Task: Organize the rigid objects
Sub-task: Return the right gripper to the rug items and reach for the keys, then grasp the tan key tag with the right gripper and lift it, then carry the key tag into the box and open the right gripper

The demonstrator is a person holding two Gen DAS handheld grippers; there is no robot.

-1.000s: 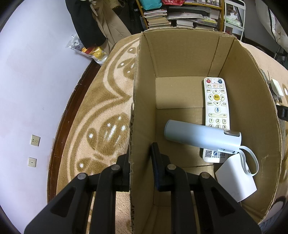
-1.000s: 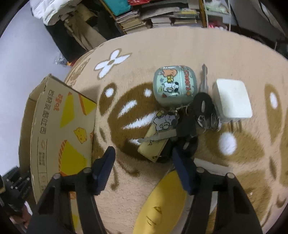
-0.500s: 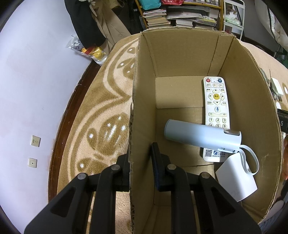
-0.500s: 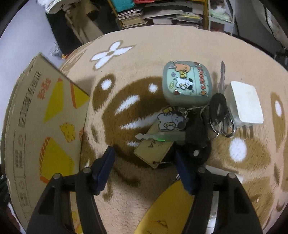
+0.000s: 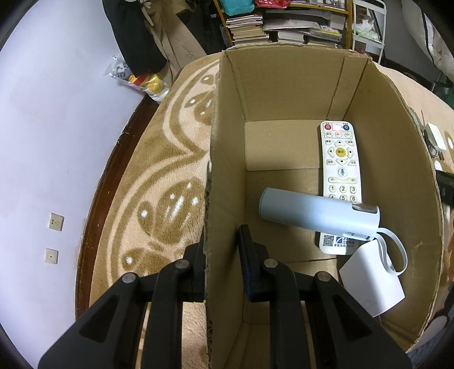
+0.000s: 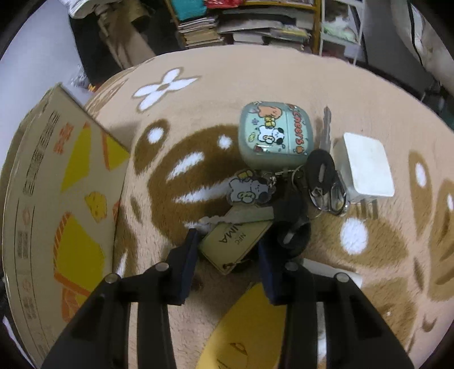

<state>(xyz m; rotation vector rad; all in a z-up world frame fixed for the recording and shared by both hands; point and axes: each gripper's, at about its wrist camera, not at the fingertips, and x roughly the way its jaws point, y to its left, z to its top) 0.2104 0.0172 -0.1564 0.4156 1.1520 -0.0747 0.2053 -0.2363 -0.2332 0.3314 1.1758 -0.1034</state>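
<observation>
In the left wrist view, my left gripper is shut on the left wall of an open cardboard box, one finger inside and one outside. Inside lie a white remote, a pale blue bottle across it, and a white block. In the right wrist view, my right gripper is open and low over the carpet. Its fingers stand on either side of a tan tag on a key bunch. A green cartoon earphone case and a white charger lie just beyond.
The box's printed outer side stands left of the right gripper. A yellow item lies under that gripper. Stacked books and a shelf line the far edge. A white wall and dark wooden rim lie left of the box.
My right gripper has moved forward and down onto the key bunch, so its fingers now flank the tan tag. The left gripper and the box have not moved.
</observation>
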